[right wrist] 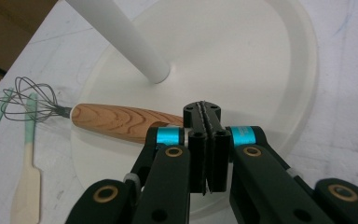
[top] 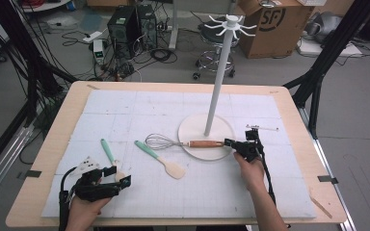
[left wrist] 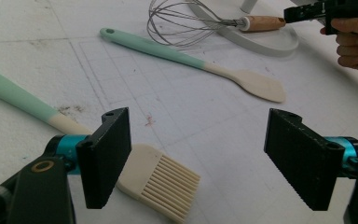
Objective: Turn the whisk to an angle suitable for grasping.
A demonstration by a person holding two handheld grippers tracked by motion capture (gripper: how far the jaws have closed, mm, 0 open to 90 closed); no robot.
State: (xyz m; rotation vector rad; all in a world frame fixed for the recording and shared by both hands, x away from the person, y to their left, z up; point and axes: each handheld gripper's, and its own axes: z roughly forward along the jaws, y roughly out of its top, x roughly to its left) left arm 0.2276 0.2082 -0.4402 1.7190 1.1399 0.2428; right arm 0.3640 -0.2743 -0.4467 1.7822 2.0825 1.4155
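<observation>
Whisk [top: 183, 143] lies level — wires left, wooden handle toward right claw [top: 232, 143].

The left tool [left wrist: 198, 158] is built of matt black parts: two flat rectangular jaws with finely ribbed inner faces, each bolted to a bright turquoise metal collar and carried on black link arms with brass-coloured pivot bushings. A small round hole sits near the top corner of each jaw. In the high view a pale grey three-cornered plate rides on top of it and a black cable trails from its rear. The right tool [right wrist: 207, 140] has the same black links, turquoise collars, brass bushings and dark screw heads, with its own black cable. Both forearms are bare of sleeves.
</observation>
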